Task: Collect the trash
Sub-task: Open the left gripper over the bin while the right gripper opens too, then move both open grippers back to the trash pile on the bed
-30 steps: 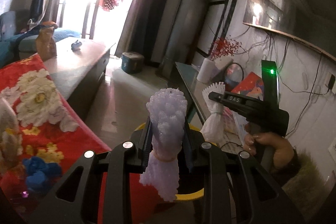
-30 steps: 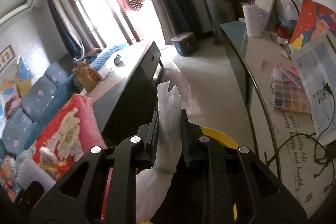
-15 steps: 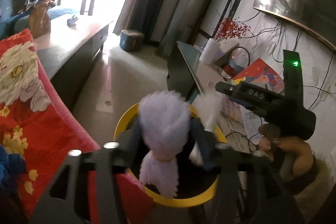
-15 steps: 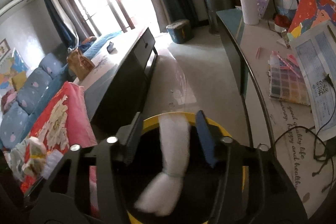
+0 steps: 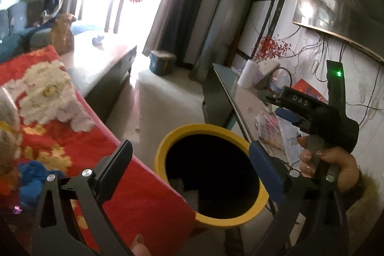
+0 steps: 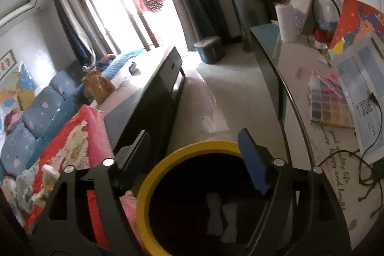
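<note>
A yellow-rimmed bin [image 5: 204,133] with a dark inside stands on the floor below both grippers; it also shows in the right wrist view [image 6: 153,167]. My left gripper [image 5: 192,157] is open and empty above the bin's mouth. My right gripper [image 6: 195,148] is open and empty over the bin; in the left wrist view it shows at the right [image 5: 300,109], held by a hand. Two tied white plastic bundles [image 6: 222,215] lie at the bottom of the bin; pale bits of them show in the left wrist view [image 5: 189,193].
A red flowered blanket [image 5: 72,126] lies left of the bin, with more wrapped bits [image 6: 48,174] on it. A dark low cabinet [image 6: 148,97] runs along the left. A glass-topped desk [image 6: 283,68] with papers and cables is on the right. Pale floor [image 5: 163,92] stretches ahead.
Both grippers opened and let go of their tied plastic bundles, which dropped into the bin. The jaws now stand wide apart and empty.
</note>
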### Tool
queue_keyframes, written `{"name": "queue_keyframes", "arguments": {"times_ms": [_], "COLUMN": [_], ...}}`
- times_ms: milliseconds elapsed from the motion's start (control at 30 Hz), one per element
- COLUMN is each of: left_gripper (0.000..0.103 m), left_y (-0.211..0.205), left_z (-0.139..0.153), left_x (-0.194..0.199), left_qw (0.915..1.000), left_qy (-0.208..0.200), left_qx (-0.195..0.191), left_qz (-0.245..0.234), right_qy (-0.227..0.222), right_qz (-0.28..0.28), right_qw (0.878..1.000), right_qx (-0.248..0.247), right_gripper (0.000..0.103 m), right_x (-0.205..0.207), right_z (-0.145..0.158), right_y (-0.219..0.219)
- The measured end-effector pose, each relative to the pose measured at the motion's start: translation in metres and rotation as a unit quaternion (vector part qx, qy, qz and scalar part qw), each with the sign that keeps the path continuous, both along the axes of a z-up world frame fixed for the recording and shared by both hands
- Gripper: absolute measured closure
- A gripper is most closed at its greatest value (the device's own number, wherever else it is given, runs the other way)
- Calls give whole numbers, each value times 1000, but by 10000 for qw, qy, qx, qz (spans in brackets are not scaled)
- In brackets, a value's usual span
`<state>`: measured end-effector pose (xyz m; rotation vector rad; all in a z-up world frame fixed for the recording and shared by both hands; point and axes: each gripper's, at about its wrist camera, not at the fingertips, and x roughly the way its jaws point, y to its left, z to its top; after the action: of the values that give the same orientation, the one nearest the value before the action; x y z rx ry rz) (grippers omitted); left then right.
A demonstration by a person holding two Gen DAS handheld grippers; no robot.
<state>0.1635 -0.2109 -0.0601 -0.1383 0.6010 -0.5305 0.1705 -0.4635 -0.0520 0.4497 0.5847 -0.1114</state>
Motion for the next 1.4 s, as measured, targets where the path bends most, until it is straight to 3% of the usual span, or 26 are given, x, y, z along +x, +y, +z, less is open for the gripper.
{"name": "queue_keyframes", "arguments": {"times_ms": [100,467,767,1400], "left_gripper": [8,7,7,7], "left_y": [14,76,134,211], "left_z": [11,29,38,55], "left_x": [-5,-26,-45,-70], "left_qw": [9998,9958,9867,9678], "left_qy": [-64,-226,-381,-618], "left_qx": [66,69,-4,-68], "left_qz": [190,883,1580,2438], "right_qy": [-28,-153,-262,-447], "right_qz": [43,454,986,2233], "right_qw": [9999,9985,9942,9724], "right_qx": [-130,-253,-353,-513], "right_gripper": [22,17,17,16], "right_x": [-3,-5,-7,-26], "right_z": [5,19,31,43], "right_y": [11,50,93,184]}}
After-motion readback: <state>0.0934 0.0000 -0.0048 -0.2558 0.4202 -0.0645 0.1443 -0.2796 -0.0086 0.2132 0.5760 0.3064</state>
